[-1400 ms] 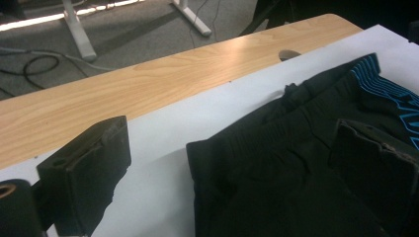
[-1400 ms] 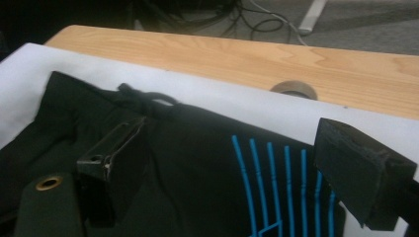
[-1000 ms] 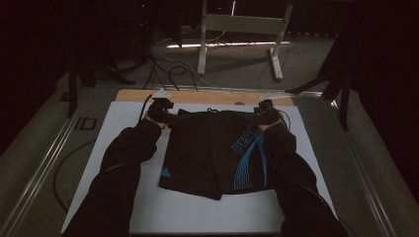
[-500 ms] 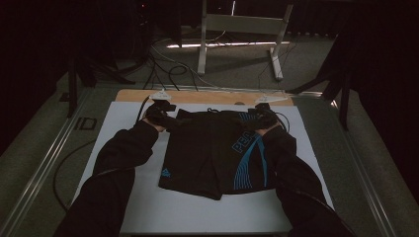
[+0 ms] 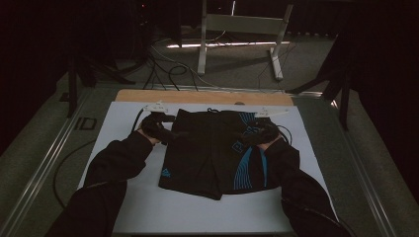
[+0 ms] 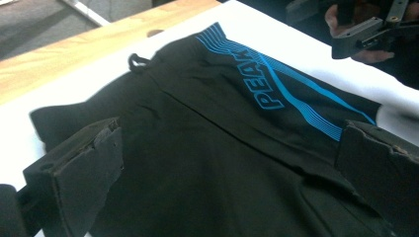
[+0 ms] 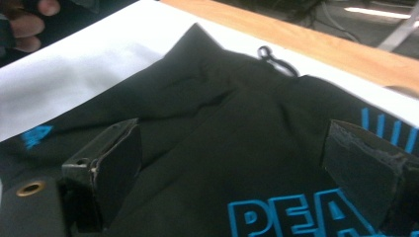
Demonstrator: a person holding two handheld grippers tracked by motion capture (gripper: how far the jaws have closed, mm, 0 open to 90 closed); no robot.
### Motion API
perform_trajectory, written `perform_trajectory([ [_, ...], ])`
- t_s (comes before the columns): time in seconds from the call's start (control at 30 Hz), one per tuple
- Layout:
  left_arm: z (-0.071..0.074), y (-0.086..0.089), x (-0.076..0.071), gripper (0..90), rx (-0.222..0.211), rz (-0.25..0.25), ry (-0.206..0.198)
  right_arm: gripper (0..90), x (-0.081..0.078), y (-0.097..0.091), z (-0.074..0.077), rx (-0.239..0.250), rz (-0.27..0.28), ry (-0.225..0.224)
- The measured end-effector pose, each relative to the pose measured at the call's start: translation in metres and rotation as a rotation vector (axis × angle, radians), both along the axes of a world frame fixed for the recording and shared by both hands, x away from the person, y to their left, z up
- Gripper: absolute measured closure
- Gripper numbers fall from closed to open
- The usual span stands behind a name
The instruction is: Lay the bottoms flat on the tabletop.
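Moved nearer since a second ago: both hands, from the far waistband corners onto the upper part of black shorts (image 5: 217, 150) lying flat on a white sheet (image 5: 128, 197) over the wooden table (image 5: 197, 97). Left gripper (image 5: 174, 132) at the left edge, jaws spread wide over dark fabric, gripping nothing. Right gripper (image 5: 245, 138) likewise spread open, above blue lettering (image 6: 262, 74) reading "PEA", the rest cut off. Blue stripes (image 6: 306, 106) alongside; small blue logo (image 5: 166, 172) near the left leg hem; drawstring loop (image 7: 271, 54) at the waistband.
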State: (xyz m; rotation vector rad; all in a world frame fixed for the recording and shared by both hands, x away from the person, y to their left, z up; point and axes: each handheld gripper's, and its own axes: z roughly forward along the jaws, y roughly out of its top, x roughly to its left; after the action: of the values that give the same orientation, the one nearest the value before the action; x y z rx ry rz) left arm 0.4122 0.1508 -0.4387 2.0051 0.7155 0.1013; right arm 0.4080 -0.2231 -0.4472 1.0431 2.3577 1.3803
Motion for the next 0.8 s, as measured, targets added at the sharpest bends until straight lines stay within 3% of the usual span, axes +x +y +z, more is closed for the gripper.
perform_trajectory([
  [0.47,-0.014,0.005,-0.044,0.0,-0.002,-0.07,0.004,8.6,-0.039,0.008,-0.013,-0.015,0.092,-0.016],
  [0.8,-0.023,0.006,-0.068,0.0,0.008,-0.094,-0.003,8.6,-0.064,0.01,-0.02,-0.038,0.142,0.005],
])
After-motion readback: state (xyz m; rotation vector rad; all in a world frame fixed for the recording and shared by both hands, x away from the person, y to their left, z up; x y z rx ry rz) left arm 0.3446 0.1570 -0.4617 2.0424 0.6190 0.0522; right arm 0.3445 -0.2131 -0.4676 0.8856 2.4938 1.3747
